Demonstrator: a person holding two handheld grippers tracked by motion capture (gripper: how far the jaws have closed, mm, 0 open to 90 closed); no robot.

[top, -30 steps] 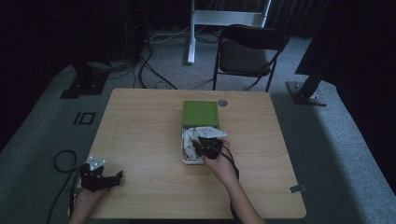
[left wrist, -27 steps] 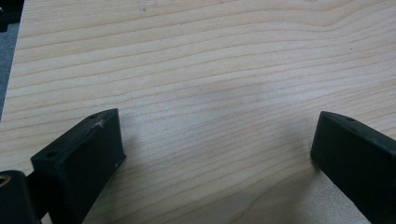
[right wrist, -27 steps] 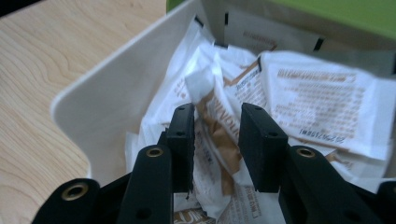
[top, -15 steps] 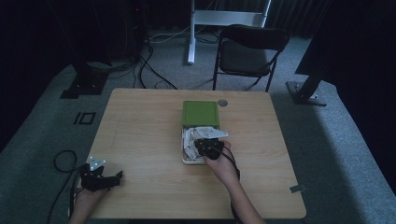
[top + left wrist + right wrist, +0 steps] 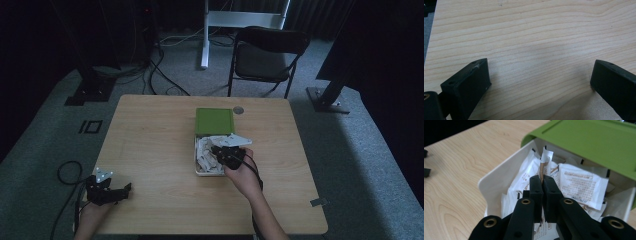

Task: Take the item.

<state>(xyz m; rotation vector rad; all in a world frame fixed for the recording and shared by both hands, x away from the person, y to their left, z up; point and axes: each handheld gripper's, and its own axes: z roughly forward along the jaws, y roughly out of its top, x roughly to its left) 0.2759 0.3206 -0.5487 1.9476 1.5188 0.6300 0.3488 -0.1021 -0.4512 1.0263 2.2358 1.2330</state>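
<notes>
Jaws first, left to right: our left gripper point(image 5: 120, 190) sits by the table's point(image 5: 150, 150) near-left edge, jaws spread wide over bare wood in the left gripper view, holding nothing. Same spot as a second ago. Mid-table, white box point(image 5: 200, 170) of paper sachets with its green lid point(image 5: 214, 121) slid back off the near half. Our right gripper point(image 5: 542, 185) is over that open half, jaws clenched on one thin brown-and-white sachet point(image 5: 545, 161), held edge-up above the pile. Right hand point(image 5: 243, 175) has barely shifted across the second. We judge the pinch is made and lifting out comes next; the thin packet could slip.
</notes>
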